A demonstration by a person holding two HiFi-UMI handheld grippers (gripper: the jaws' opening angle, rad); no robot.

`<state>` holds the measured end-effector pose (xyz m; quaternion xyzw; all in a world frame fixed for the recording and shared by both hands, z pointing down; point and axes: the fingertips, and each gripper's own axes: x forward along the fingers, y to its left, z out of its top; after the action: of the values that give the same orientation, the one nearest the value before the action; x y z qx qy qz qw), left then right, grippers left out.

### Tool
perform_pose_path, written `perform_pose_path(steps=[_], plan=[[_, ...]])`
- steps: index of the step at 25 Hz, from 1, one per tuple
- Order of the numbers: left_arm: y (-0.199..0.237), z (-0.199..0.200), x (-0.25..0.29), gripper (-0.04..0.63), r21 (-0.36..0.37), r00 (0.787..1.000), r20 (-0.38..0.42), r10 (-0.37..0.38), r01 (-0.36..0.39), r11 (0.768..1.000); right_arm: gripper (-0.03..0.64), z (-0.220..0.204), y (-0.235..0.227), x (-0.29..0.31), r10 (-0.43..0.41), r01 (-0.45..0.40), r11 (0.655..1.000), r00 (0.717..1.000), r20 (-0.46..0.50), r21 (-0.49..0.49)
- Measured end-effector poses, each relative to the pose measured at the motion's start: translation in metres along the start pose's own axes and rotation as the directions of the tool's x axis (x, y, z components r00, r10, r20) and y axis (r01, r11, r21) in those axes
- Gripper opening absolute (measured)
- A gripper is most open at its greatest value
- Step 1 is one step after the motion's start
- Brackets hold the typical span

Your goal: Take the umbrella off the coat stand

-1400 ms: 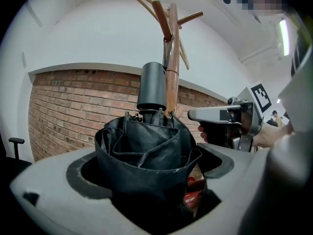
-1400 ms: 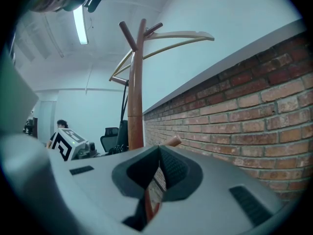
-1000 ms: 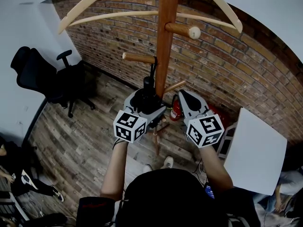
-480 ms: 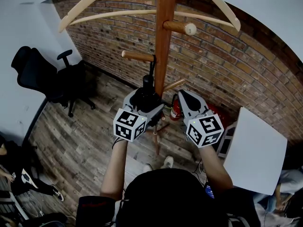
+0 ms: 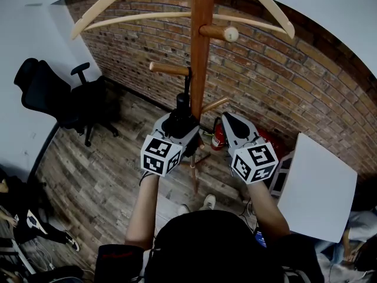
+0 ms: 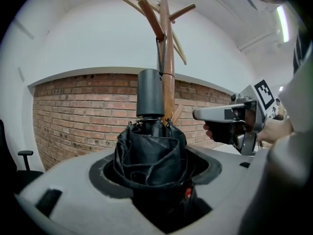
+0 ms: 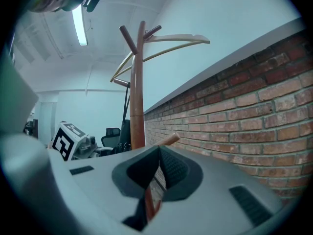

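Observation:
A folded black umbrella (image 5: 180,118) hangs by its strap from a lower peg (image 5: 166,69) of the wooden coat stand (image 5: 201,40). My left gripper (image 5: 179,124) is around the umbrella's bundled canopy (image 6: 150,151), just below the dark handle (image 6: 149,92). Its jaws have just been closing, and the pads now press on the fabric. My right gripper (image 5: 227,120) is held level to the right of the pole, apart from the umbrella. In the right gripper view its pads (image 7: 168,168) meet with nothing between them.
Wooden hangers (image 5: 147,17) hang across the stand's top, and a knobbed peg (image 5: 224,33) sticks out to the right. Behind is a brick wall (image 5: 277,81). A red fire extinguisher (image 5: 219,135) stands at the stand's foot, a black office chair (image 5: 47,93) at left, a white panel (image 5: 318,187) at right.
The left gripper's jaws have closed in on the umbrella's canopy. Neither hand has shifted; the right gripper looks the same.

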<state>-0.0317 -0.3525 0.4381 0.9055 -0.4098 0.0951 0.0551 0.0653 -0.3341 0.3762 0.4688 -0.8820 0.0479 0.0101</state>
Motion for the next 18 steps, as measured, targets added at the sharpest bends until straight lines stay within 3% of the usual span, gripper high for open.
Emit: perform_pose_path(steps=[18], plan=[[0.0001, 0.0027, -0.0067, 0.250, -0.033, 1.000, 0.022, 0.008, -0.008, 0.999, 0.028, -0.0011, 0.0001, 0.0006, 0.003, -0.003, 1.000, 1.000, -0.009, -0.005]])
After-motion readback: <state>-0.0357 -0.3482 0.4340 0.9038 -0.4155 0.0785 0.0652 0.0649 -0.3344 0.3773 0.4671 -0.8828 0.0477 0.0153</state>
